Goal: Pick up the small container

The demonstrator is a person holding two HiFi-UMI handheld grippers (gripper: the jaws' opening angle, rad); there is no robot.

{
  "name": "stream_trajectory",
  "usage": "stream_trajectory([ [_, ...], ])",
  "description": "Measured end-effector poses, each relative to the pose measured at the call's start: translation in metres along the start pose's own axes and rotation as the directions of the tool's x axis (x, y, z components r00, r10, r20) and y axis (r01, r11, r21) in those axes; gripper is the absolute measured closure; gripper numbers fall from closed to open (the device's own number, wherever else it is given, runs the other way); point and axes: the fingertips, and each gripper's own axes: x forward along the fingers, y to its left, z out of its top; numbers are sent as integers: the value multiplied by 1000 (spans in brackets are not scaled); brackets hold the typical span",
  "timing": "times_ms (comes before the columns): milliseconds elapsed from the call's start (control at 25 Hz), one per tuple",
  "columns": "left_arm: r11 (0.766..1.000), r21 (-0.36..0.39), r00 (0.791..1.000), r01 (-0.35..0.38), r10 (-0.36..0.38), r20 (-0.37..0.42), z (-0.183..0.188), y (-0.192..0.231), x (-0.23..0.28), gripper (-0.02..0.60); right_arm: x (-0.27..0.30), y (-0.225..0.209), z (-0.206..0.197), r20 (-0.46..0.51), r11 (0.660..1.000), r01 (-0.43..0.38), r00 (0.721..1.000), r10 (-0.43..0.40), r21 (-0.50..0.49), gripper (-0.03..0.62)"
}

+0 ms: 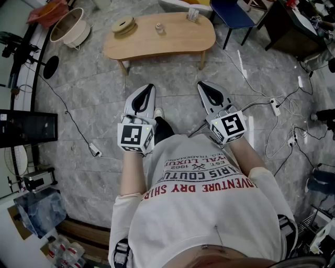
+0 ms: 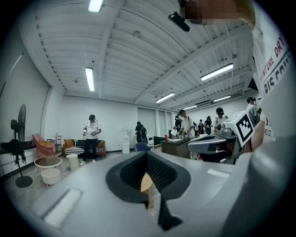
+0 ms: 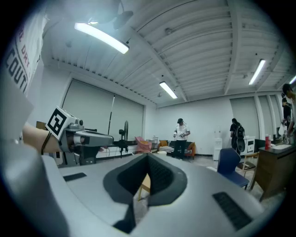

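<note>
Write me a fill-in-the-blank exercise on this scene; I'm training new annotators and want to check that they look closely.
1. The small container stands on the wooden ___.
2. The fingers of the left gripper and of the right gripper are ___.
3. The chair beyond the table is coloured ___.

Missing words: table; shut; blue.

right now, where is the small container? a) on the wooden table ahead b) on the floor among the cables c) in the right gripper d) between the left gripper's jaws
a: the small container stands on the wooden table, ahead of the left gripper and right gripper, both shut and empty.
</note>
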Motion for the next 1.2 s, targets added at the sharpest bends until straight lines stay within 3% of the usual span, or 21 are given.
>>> stream_trajectory([
  [400, 1000, 5, 1000, 5, -4, -16, -1, 0, 7, 571, 3, -5, -1, 4, 1000, -3, 1000, 3, 20, 588],
  [640, 1000, -2, 999, 4, -4, -45, -10, -2, 11, 571, 6, -14, -9, 4, 996, 2, 1000, -3, 84, 588],
  [920, 999, -38, 998, 3, -5, -66, -25, 26, 28, 569, 34, -29, -20, -13, 992, 19, 1000, -17, 126, 588],
  [960, 999, -49, 998, 6, -9, -57, -25, 33, 34, 553, 41, -32, -22, -17, 991, 26, 1000, -24, 133, 588],
  [1000, 998, -59, 999, 9, -11, -47, -26, 41, 42, 484, 49, -36, -24, -21, 990, 33, 999, -30, 137, 588],
  [1040, 998, -67, 999, 13, -15, -39, -27, 48, 50, 356, 57, -40, -26, -26, 989, 39, 999, -36, 139, 588],
  [1080, 997, -71, 999, 18, -21, -37, -29, 56, 58, 298, 66, -45, -28, -31, 989, 44, 999, -40, 141, 588],
  [1200, 997, -71, 998, 28, -32, -50, -41, 84, 88, 296, 100, -59, -35, -48, 988, 61, 997, -55, 144, 588],
])
